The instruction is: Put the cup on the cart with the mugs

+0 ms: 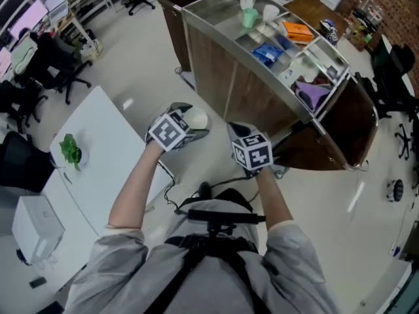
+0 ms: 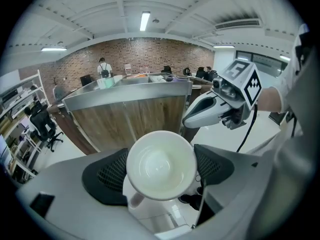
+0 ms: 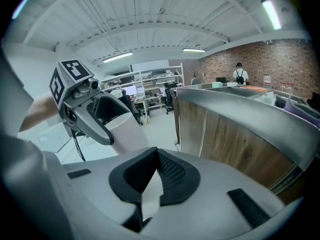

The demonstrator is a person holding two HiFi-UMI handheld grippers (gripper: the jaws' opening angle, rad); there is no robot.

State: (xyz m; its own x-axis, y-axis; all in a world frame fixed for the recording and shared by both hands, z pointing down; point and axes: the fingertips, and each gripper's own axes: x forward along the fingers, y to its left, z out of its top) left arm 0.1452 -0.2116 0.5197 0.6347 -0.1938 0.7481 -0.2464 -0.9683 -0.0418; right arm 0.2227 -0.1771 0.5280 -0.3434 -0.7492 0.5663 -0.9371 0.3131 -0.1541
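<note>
A white cup point(image 2: 160, 164) sits mouth-up between the black pads of my left gripper point(image 2: 161, 170), which is shut on it. In the head view the cup point(image 1: 197, 118) is held just short of the near side of the cart point(image 1: 216, 51), a steel-topped cart with wooden sides. A green mug point(image 1: 249, 18) and white mugs point(image 1: 270, 12) stand on the cart's far end. My right gripper point(image 1: 252, 150) hovers to the right of the left one; its pads point(image 3: 170, 171) meet with nothing between them. The right gripper view also shows the cup point(image 3: 127, 131) in the left gripper.
The cart's top also holds an orange pack point(image 1: 298, 31), blue items point(image 1: 267, 52) and a purple thing point(image 1: 314, 93). A white table point(image 1: 111, 156) with a green object point(image 1: 71, 150) stands at the left. Office chairs point(image 1: 59, 70) are behind it.
</note>
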